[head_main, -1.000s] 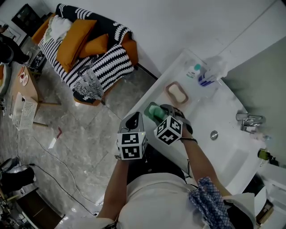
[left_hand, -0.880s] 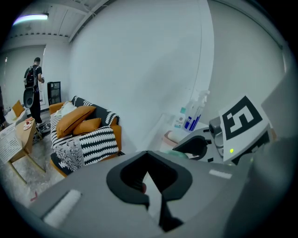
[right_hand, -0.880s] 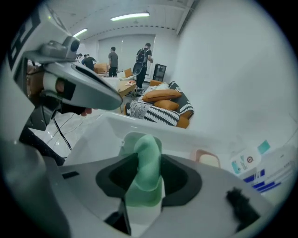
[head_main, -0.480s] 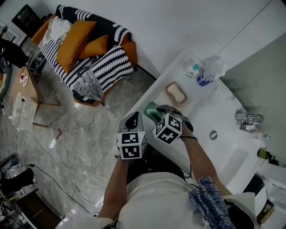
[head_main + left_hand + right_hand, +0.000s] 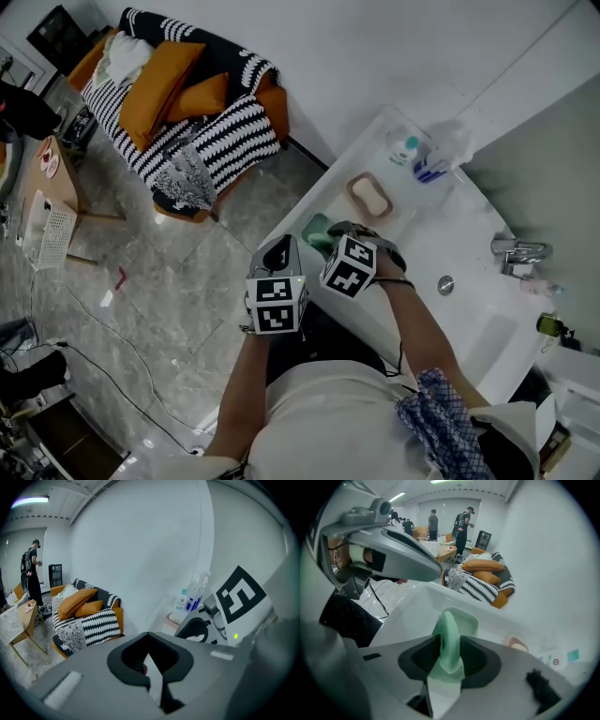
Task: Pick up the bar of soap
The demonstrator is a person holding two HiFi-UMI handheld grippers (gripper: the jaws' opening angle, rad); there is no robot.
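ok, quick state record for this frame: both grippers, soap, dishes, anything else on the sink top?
right gripper: shut on the green soap, jaws just closed on it
green soap: on edge between the jaws, over the green dish; lifted clear or not, cannot tell
left gripper: shut, empty, beside the right one
second dish: pale bar in it, further along the sink top
bottles: far corner, by the wall

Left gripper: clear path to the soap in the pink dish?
Doubtful on a straight line: the right gripper, jaws just closed on the green soap, stands almost between the left gripper and the pink dish. Going round it looks possible.
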